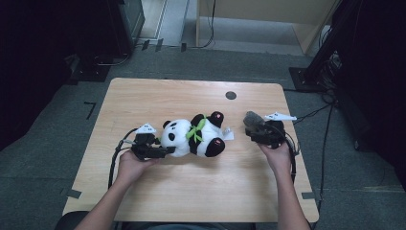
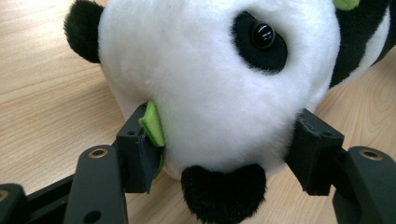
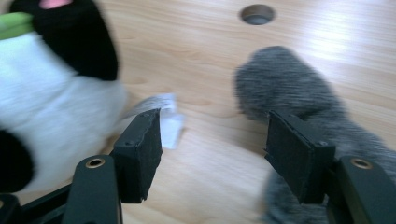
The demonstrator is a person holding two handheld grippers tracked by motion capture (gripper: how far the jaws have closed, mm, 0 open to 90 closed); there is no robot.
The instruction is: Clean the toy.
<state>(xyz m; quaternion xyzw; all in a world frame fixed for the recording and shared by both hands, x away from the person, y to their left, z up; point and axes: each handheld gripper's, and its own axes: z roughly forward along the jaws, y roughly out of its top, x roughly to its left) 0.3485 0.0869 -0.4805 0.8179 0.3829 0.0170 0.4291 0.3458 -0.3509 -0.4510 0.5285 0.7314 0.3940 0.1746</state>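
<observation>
While left hand-held gripper [image 2: 224, 149] clamps panda head [image 2: 215, 88], right hand-held gripper [image 3: 215, 154] gapes beside grey fur [image 3: 289, 93]; high view hides this.

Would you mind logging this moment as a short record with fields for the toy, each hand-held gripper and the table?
toy: plush panda lying on its side, head toward the left hand-held gripper, green scarf round its neck
left hand-held gripper: jaws on either side of the panda's head, pressing into the plush
right hand-held gripper: jaws apart, nothing between them, beside a grey furry object
tag: white label at the panda's rear
table: light wood, round hole near far edge
</observation>
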